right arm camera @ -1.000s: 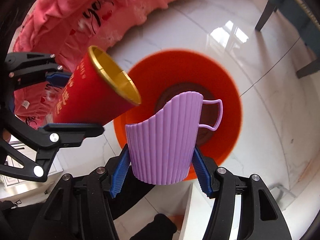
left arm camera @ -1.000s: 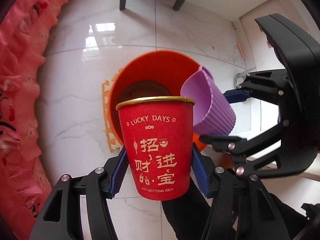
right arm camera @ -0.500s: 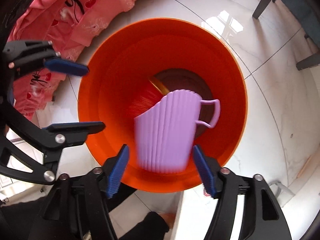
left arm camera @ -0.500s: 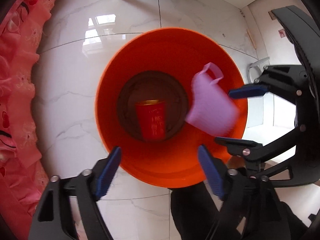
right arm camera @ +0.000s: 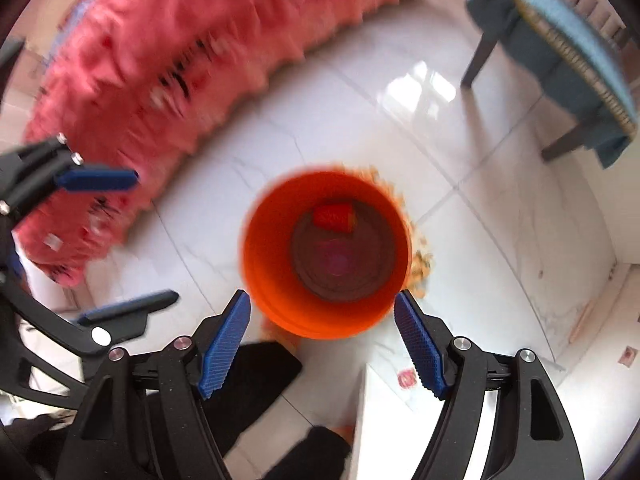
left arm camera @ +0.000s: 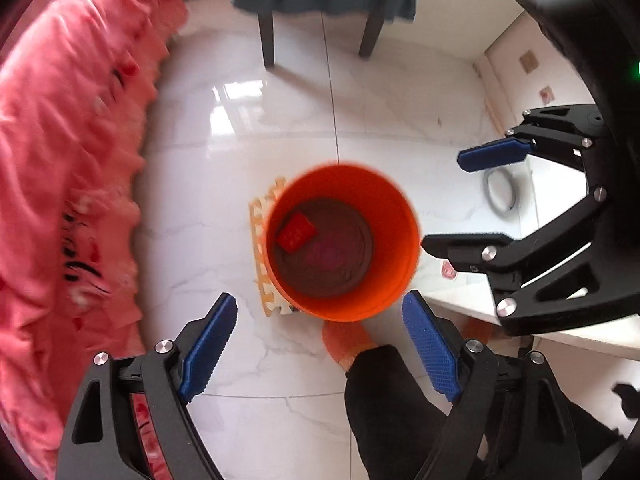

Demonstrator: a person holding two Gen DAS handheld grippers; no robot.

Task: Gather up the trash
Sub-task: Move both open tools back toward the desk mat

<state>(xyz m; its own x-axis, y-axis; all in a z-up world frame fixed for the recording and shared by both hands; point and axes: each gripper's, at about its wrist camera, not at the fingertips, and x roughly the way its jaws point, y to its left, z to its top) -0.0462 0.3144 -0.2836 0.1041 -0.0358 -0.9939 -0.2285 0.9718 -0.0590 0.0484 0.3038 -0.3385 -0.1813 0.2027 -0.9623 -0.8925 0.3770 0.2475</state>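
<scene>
Left wrist view: red paper cup (left arm camera: 296, 232) lies inside the round orange plastic bin (left arm camera: 400, 264); left gripper (left arm camera: 320, 348) and right gripper (right arm camera: 322, 344) just opened wide, empty. Lift clear before swinging away.

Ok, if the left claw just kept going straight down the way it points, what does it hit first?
Probably the orange bin, at its near rim or just inside, where the red cup lies. Depth is unclear.

Glossy white marble-tile floor (left arm camera: 312, 128) with window glare, pink ruffled bed cover (left arm camera: 68, 184) along one side, dark-legged chair (left arm camera: 320, 4) draped in blue cloth, cream wall (left arm camera: 516, 80), white counter edge (right arm camera: 380, 412) at lower right
</scene>
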